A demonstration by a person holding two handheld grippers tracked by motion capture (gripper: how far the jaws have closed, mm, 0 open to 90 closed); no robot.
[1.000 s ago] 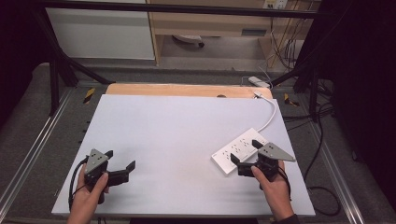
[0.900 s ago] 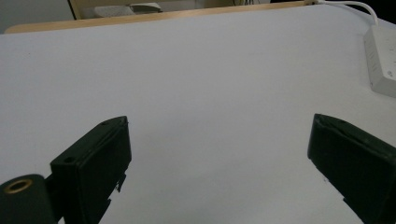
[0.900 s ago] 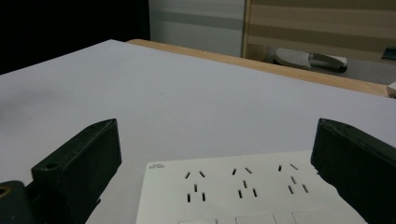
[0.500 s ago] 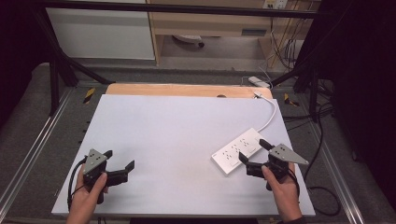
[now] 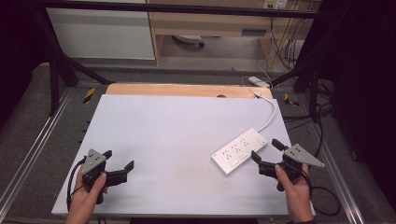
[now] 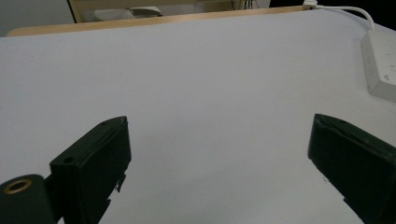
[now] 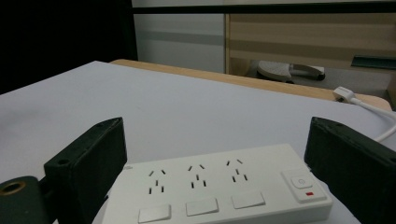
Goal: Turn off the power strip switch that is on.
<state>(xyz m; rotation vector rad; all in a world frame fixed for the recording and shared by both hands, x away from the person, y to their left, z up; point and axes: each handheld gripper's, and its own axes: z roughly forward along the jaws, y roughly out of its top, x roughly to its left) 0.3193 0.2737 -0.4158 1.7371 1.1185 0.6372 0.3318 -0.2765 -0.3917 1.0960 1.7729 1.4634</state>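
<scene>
Lower left of the high view: left gripper (image 5: 119, 161) sat low over the bare white table (image 5: 177, 135), jaws spread wide, nothing between them. In the left gripper view the same open gap showed only tabletop, with the power strip (image 6: 380, 63) at the far right edge, well apart.

Lower right of the high view: right gripper (image 5: 265, 150) was held in the person's hand, jaws also spread wide and empty, pointed at the near end of the power strip (image 5: 239, 150). It was just beside the strip; contact could not be told from above. In the right gripper view the strip (image 7: 217, 189) lay flat between the two jaw tips and slightly beyond them, three socket groups up, rocker switch (image 7: 302, 185) with a red mark at the right end.

Farther back: the white cord (image 5: 271, 112) ran from the strip's far end up to the table's back edge, where a plug-like connector (image 7: 344, 94) lay near the wooden strip (image 5: 187, 89).

Risks, as judged:
- The strip looked about as wide as the jaw opening. A closing that was off-centre would likely shove it sideways rather than clamp it.
- A jaw landing on the rocker switch could toggle it.
- The cord was short on slack toward the back edge. Pulling the strip forward could tug the connector or swing the strip.
- The strip lay near the table's right edge. A hard push could slide it off.

Containers: none on the table.
</scene>
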